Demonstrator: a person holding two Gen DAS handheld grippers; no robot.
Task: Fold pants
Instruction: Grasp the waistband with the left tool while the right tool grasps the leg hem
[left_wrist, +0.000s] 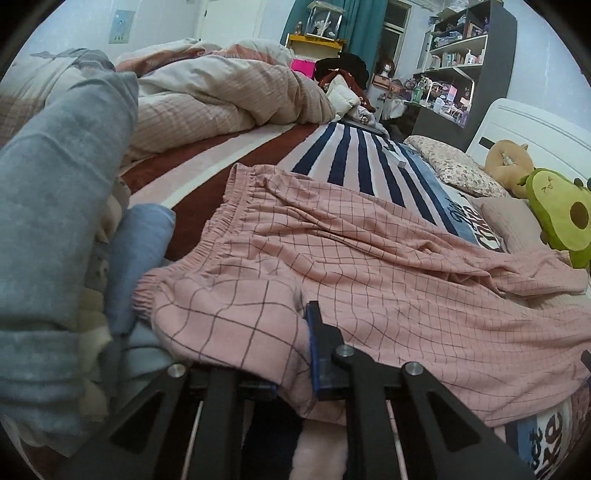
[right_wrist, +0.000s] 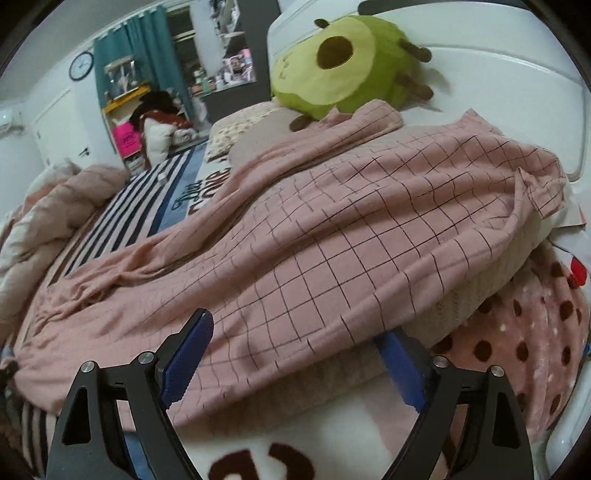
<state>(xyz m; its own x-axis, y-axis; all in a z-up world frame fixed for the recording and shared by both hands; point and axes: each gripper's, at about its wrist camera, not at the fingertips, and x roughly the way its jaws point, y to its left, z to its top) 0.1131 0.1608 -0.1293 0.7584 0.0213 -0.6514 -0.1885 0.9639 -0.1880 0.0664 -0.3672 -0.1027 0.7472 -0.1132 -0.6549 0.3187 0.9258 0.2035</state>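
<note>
Pink checked pants (left_wrist: 332, 258) spread across the bed (left_wrist: 207, 173), one tool gripping them and one released.

The left tool (left_wrist: 295, 354) is clenched on a fold of the pants near the elasticated waistband (left_wrist: 221, 218), cloth bunched between its blue pads (only one pad (left_wrist: 317, 354) shows fully). The right tool (right_wrist: 295, 365) is spread wide, its left pad lying on the pants and its right pad tucked partly beneath the fabric edge, grasping nothing. The legs run toward the white headboard (right_wrist: 480, 70), draped over a pillow just beside an avocado plush (right_wrist: 343, 62). A polka-dot blanket (right_wrist: 517, 350) lies at the right, a rumpled duvet (left_wrist: 221, 96) farther back.
</note>
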